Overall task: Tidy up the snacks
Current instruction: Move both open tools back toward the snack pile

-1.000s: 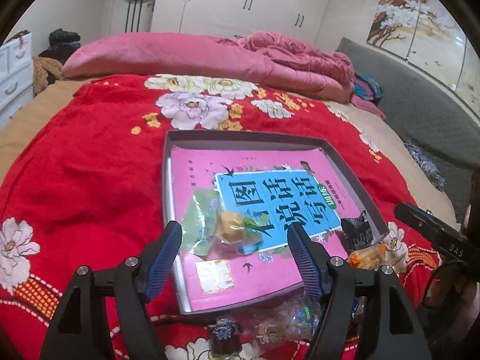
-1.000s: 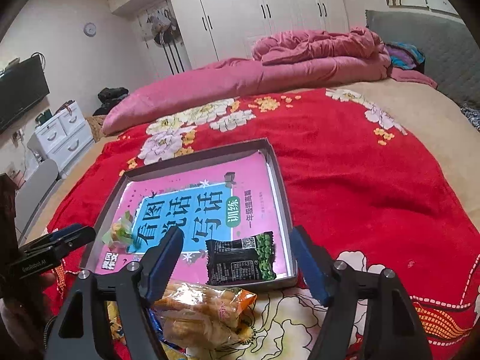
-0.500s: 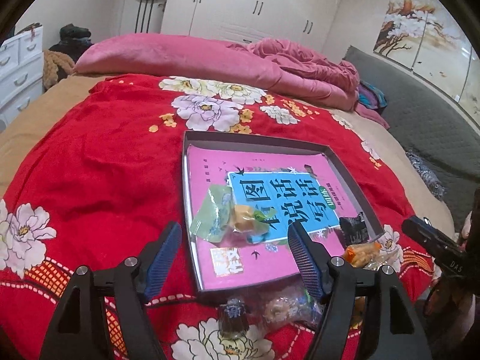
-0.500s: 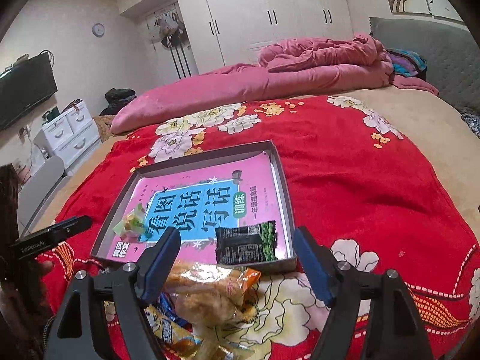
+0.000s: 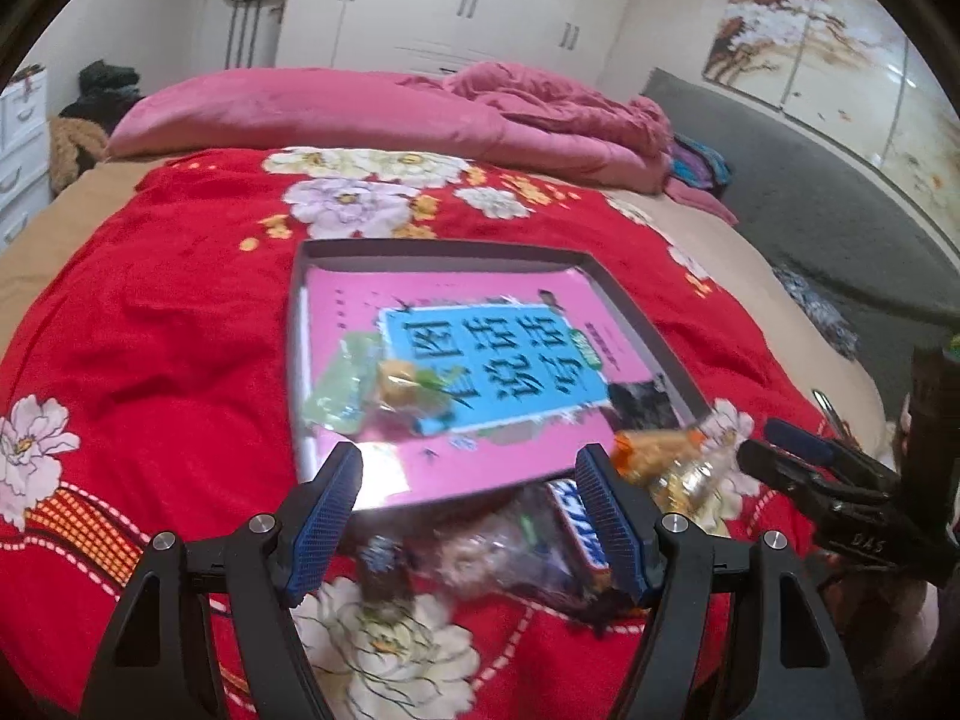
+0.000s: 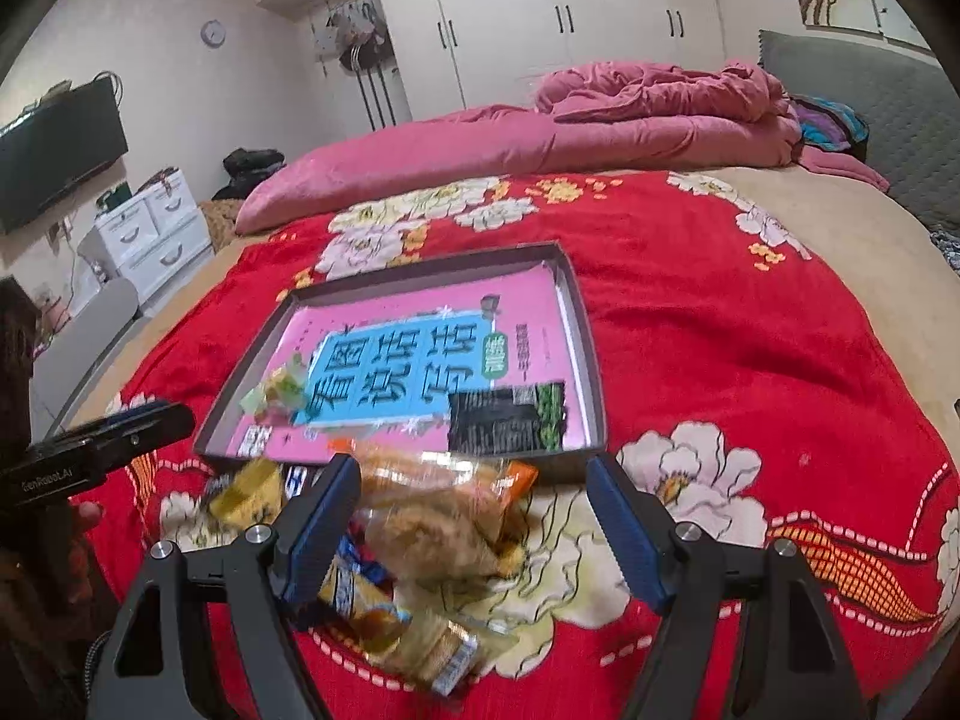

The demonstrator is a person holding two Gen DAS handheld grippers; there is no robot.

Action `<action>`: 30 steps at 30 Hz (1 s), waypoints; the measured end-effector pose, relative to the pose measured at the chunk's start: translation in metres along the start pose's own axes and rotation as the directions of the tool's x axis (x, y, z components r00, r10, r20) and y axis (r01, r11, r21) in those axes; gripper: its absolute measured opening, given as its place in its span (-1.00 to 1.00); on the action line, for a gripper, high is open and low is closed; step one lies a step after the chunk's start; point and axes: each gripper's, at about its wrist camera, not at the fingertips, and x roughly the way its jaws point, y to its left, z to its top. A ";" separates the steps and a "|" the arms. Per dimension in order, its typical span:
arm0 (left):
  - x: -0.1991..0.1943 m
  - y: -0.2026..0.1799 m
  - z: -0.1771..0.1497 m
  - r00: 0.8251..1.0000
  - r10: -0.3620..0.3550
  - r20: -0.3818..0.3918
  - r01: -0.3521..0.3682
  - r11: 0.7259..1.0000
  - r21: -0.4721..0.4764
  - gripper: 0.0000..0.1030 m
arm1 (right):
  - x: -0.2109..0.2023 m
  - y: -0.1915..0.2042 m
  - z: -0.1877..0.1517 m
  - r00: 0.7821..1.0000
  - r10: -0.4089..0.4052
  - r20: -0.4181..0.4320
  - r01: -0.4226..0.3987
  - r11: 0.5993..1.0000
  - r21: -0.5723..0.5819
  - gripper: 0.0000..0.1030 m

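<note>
Two snacks already lie inside the shallow grey cardboard tray, a green-wrapped sweet and a black-and-green packet, while the crinkly loose pile just outside its near edge waits, the left gripper and right gripper both spread, grasping nothing.

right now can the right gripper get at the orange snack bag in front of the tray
Probably yes. The right gripper is open, and the orange snack bag lies on the bedspread just ahead between its fingers, outside the tray. Other packets crowd its left side, but nothing covers it.
</note>
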 end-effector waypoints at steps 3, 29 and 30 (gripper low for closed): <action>-0.002 -0.011 -0.005 1.000 -0.030 -0.007 0.030 0.999 0.029 0.46 | 0.000 0.002 -0.008 1.000 0.000 -0.019 0.000 1.000 -0.010 0.50; 0.011 -0.060 -0.024 0.978 -0.193 -0.076 0.202 0.971 0.129 0.46 | 0.023 0.019 -0.034 0.996 -0.025 -0.090 0.016 0.996 -0.091 0.50; 0.013 -0.060 -0.024 0.977 -0.198 -0.081 0.207 0.970 0.128 0.46 | 0.024 0.019 -0.034 0.996 -0.023 -0.090 0.015 0.996 -0.093 0.50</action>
